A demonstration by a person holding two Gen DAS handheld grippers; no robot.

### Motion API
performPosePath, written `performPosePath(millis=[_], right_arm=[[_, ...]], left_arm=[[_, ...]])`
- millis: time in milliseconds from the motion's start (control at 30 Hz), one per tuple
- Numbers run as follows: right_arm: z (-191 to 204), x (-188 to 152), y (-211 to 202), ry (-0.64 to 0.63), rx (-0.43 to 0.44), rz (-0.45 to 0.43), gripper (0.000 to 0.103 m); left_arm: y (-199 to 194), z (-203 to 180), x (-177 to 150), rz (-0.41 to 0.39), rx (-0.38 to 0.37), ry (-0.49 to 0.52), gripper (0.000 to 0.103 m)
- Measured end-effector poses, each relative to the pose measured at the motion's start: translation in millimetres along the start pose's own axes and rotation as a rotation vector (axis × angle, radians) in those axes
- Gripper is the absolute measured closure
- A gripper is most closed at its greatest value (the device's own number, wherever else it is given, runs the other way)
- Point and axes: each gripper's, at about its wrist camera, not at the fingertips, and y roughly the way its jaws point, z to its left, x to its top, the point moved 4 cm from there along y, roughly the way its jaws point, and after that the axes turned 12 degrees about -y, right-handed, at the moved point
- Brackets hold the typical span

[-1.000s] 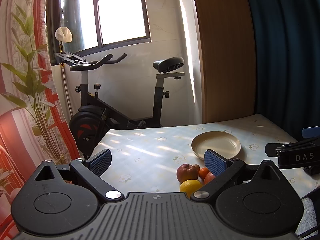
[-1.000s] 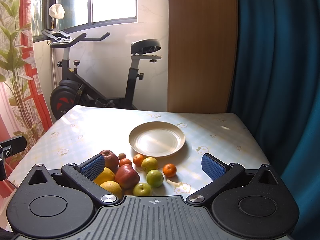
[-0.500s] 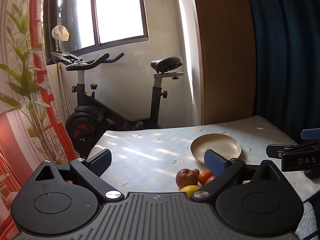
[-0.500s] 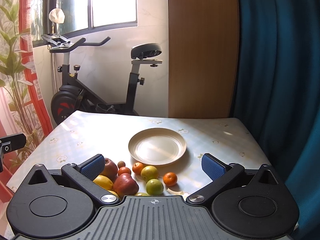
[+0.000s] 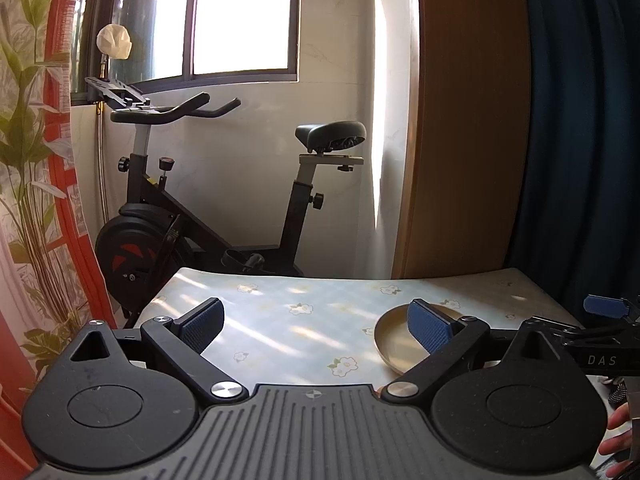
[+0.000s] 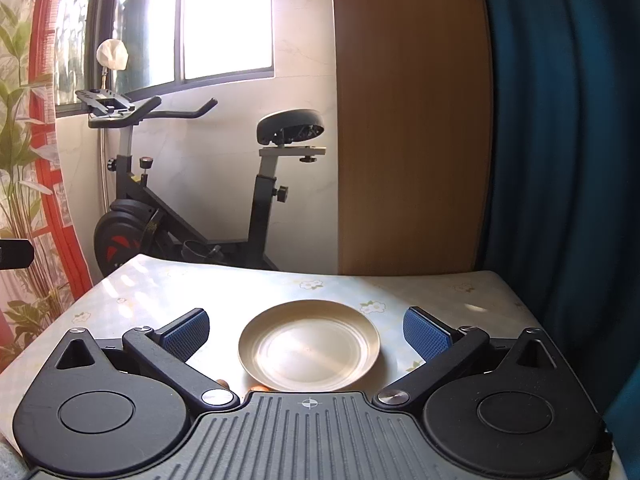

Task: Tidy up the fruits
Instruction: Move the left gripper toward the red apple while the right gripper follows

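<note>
A round beige plate [image 6: 309, 347] lies bare on the flowered tablecloth [image 6: 224, 292], straight ahead between the fingers of my right gripper [image 6: 307, 331], which is open and holds nothing. Only slivers of orange fruit [image 6: 259, 388] peek over the right gripper's body; the rest of the fruit pile is hidden beneath it. In the left wrist view my left gripper [image 5: 318, 325] is open and holds nothing, with the plate [image 5: 394, 344] partly behind its right finger. The right gripper [image 5: 604, 320] shows at that view's right edge, with a person's hand [image 5: 618, 436] below it.
An exercise bike [image 6: 188, 200] stands beyond the table's far edge under a window. A wooden panel [image 6: 412, 120] and a dark blue curtain [image 6: 560, 140] close off the right. A red leaf-print curtain [image 5: 36, 180] hangs on the left.
Both views have tilted upward and pulled back. The fruit pile has slipped out of sight under the gripper bodies, and the plate sits lower in both frames. Both grippers stayed open.
</note>
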Motion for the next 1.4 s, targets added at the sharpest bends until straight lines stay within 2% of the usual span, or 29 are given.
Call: performPosePath(millis=[167, 367, 467, 567, 700, 900, 1000, 1100, 1200, 1300, 1400], right_arm=[[-2.1, -5.9, 28.0, 0.055, 0.048, 0.036, 0.0], [-9.3, -1.6, 51.8, 0.062, -0.03, 0.071, 0.0], [-13.5, 1.5, 63.5, 0.064, -0.032, 0.103, 0.0], [-15.0, 3.8, 77.2, 0.067, -0.041, 0.138, 0.0], [-9.0, 1.6, 84.8, 0.064, -0.013, 0.112, 0.0], [-0.5, -9.8, 104.4, 0.043, 0.021, 0.14, 0.0], [6.1, -14.5, 115.4, 0.003, 0.047, 0.156, 0.0], [13.7, -18.9, 124.5, -0.03, 0.074, 0.167, 0.0], [17.3, -22.4, 133.1, -0.013, 0.137, 0.179, 0.0], [19.7, -24.6, 138.4, 0.006, 0.163, 0.19, 0.0], [22.1, -25.4, 145.2, 0.02, 0.206, 0.213, 0.002]], left_arm=[[35.6, 7.2, -0.1, 0.034, 0.001, 0.062, 0.004], [63.1, 22.6, 3.9, 0.078, 0.02, 0.063, 0.006], [75.4, 29.4, 7.8, 0.108, -0.023, 0.035, 0.007], [87.9, 35.5, 11.9, 0.125, -0.034, 0.023, 0.006], [105.3, 35.7, 11.9, 0.175, -0.094, 0.029, 0.006], [127.4, 36.2, -2.5, 0.195, -0.013, 0.093, 0.006], [134.6, 38.5, -9.8, 0.198, -0.009, 0.09, 0.006], [147.0, 42.8, -17.6, 0.235, -0.023, 0.06, 0.006], [155.6, 44.4, -25.4, 0.278, -0.029, 0.066, 0.007], [161.0, 44.3, -32.0, 0.316, -0.034, 0.084, 0.013], [164.0, 45.2, -34.2, 0.349, -0.051, 0.082, 0.024]])
